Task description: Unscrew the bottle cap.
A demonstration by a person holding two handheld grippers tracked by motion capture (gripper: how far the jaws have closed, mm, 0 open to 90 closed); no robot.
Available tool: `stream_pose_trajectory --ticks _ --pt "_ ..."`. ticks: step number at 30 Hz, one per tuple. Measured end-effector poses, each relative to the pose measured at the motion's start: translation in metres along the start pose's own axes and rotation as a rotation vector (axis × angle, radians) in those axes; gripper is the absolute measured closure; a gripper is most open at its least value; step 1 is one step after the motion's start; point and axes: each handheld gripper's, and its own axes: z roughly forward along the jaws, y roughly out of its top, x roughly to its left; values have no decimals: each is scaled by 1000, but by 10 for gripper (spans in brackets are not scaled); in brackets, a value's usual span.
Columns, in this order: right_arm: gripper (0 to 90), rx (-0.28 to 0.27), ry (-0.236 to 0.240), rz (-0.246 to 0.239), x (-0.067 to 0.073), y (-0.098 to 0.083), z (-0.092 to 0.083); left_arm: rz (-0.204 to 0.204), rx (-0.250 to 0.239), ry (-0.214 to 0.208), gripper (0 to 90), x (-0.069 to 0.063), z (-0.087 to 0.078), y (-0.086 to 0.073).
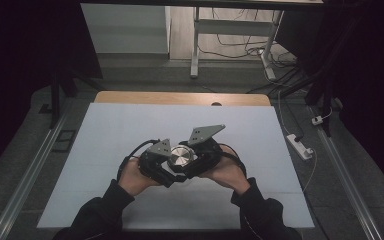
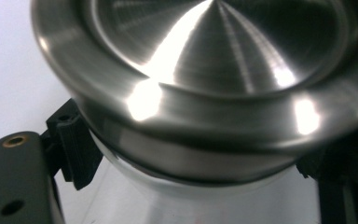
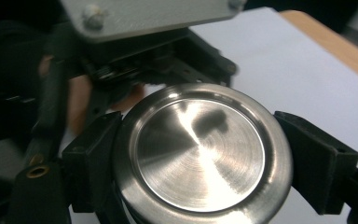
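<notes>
A: Where is the jar (image 1: 181,159)?

B: Held up off the white desk (image 1: 130,125), between both hands. The left gripper (image 1: 156,161) is clamped on its clear body just under the steel lid (image 3: 200,151); the right gripper (image 1: 195,159) is closed on the lid's rim from either side.

A: What could go wrong?

B: I'd say the smooth metal rim could slip through the right gripper when twisted. If the left gripper's hold on the glass gives, the jar could turn or drop to the desk.

Dim room, grey floor (image 1: 25,165), white-topped table (image 1: 130,125), desk frame (image 1: 196,45) behind.
</notes>
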Motion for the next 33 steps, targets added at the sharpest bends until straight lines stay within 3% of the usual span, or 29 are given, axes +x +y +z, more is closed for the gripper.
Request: stream_pose_trajectory --ticks 7,8,10,12,13,17,18,19,20,26,29,31,33 --pt "187 -40 239 -114 -10 -7 -8 78 -8 -126 160 -6 1 1" --pt "185 -48 269 -117 -11 -9 -8 77 -10 -132 160 -7 2 1" --pt "155 -64 277 -100 -12 -11 -9 72 -16 -115 160 -6 3 2" --pt "24 -71 228 -55 -12 -10 -8 48 -20 -70 160 -5 2 1" --pt "6 -75 209 -32 -12 -8 -10 29 -25 -38 160 -3 0 0" --pt "3 -59 -1 38 -7 1 -20 -48 -39 81 160 1 -5 -2" --pt "5 -58 -43 52 -5 2 -20 -62 -38 112 160 2 -5 -2" --pt "15 -56 -71 64 -2 3 -19 -62 -38 112 160 2 -5 -2" --pt "28 -52 -107 76 1 3 -17 -75 -26 160 160 2 -5 -2" --pt "87 -43 -232 58 18 8 0 -80 -13 189 160 -3 -2 2" --pt "174 -32 -266 20 23 7 4 -61 -9 171 160 -5 -3 3" --pt "179 -27 -247 11 22 8 2 -39 -6 148 160 -4 -4 2" --pt "184 -31 -177 16 18 7 -3 -25 -18 84 160 -3 -5 1"
